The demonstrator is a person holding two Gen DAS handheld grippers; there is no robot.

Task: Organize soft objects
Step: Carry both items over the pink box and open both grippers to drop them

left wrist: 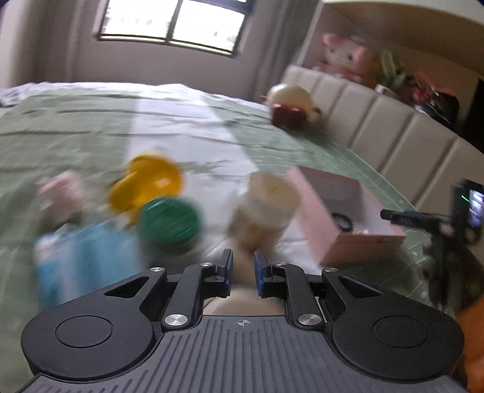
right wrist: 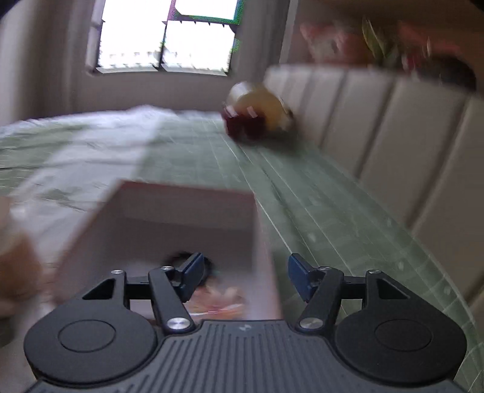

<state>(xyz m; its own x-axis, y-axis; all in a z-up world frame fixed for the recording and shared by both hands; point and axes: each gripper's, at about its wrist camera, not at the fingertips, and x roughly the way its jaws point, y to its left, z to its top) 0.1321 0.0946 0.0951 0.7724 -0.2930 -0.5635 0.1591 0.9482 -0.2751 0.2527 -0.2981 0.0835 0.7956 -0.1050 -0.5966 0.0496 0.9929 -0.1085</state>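
Note:
My left gripper (left wrist: pixel 243 270) is shut on a cream plush toy (left wrist: pixel 266 199) that fills the gap between its blue pads and sticks out ahead, just left of the pink box (left wrist: pixel 357 238). My right gripper (right wrist: pixel 245 261) stands open over the pink box (right wrist: pixel 187 208). Its left finger is inside the box, its right finger is beyond the right wall, and nothing is gripped. A dark round item (right wrist: pixel 178 260) and something colourful (right wrist: pixel 220 299) lie in the box. On the green bedspread (left wrist: pixel 75 133) lie blurred yellow (left wrist: pixel 151 181), green (left wrist: pixel 169 220), blue (left wrist: pixel 84 260) and pink (left wrist: pixel 60 190) soft things.
A round cream and dark red plush (left wrist: pixel 290 105) (right wrist: pixel 257 115) rests by the padded headboard (left wrist: pixel 393 136). Above the headboard, a shelf holds a pink plush (left wrist: pixel 345 57) and other items. A window (left wrist: pixel 172 21) is on the far wall. Both views are blurred.

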